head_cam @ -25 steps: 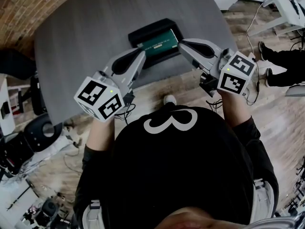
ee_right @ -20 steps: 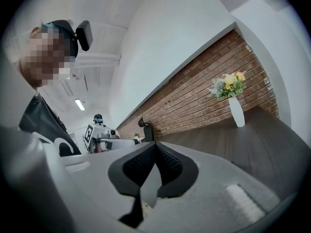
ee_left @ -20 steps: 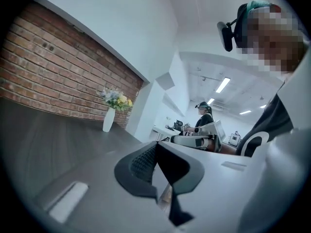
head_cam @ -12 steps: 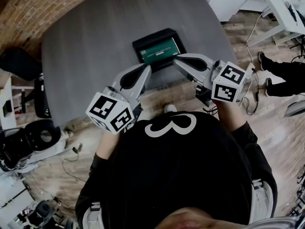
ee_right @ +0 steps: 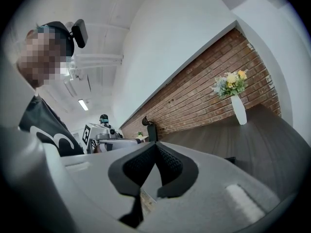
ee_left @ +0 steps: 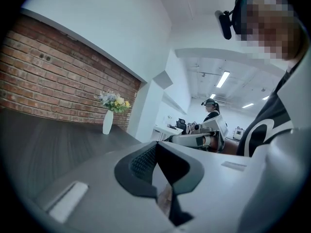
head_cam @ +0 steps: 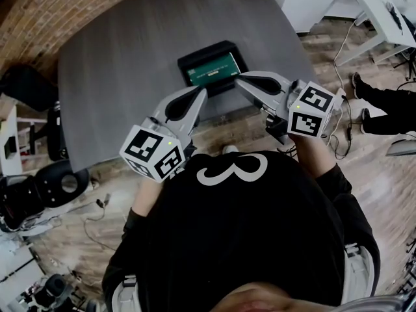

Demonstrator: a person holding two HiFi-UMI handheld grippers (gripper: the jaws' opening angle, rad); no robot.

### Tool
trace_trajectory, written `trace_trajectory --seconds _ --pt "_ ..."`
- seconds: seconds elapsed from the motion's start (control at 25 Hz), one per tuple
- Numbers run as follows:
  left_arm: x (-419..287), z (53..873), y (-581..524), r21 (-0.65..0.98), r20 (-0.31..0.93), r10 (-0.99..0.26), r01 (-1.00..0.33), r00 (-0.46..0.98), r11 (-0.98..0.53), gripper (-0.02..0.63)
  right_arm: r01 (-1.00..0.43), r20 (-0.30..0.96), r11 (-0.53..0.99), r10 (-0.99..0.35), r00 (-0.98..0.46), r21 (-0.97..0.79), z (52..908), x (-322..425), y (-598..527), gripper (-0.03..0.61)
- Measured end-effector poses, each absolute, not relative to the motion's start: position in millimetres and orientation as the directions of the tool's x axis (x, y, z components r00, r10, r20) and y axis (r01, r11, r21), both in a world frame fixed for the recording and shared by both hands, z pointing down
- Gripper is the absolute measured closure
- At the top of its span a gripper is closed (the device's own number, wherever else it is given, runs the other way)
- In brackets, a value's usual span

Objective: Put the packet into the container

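A black container (head_cam: 187, 62) sits near the front edge of the grey table (head_cam: 117, 70), with the green packet (head_cam: 212, 69) lying flat inside it. My left gripper (head_cam: 199, 94) hovers just short of the container's near-left side, over the table edge, its jaws shut on nothing. At the near-right side my right gripper (head_cam: 242, 80) is also shut and empty. In the left gripper view the left gripper (ee_left: 156, 145) shows its pads meeting, and the right gripper view shows the same for the right gripper (ee_right: 155, 146).
A white vase of flowers (ee_left: 108, 121) stands at the table's far end by the brick wall; the vase (ee_right: 238, 109) also shows in the right gripper view. Chairs and gear (head_cam: 32, 194) crowd the floor at left. Another person's legs (head_cam: 390, 99) are at right.
Both grippers have drawn back from the container's sides toward the table's near edge. The packet stays in the container.
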State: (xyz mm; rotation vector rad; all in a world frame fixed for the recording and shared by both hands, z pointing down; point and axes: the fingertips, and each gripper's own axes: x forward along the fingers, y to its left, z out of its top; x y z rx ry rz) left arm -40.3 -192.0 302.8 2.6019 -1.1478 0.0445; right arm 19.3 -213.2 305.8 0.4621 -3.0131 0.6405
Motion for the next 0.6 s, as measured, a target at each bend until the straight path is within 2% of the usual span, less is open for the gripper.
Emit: trace_trajectory --seconds 0.6 --pt "-37 302 -179 0.261 0.145 -0.731 -0.739 0.666 -0.621 0.601 -0.272 0.083 0.880 -0.260 -0.962 -0.389 303 21 -201 0.577"
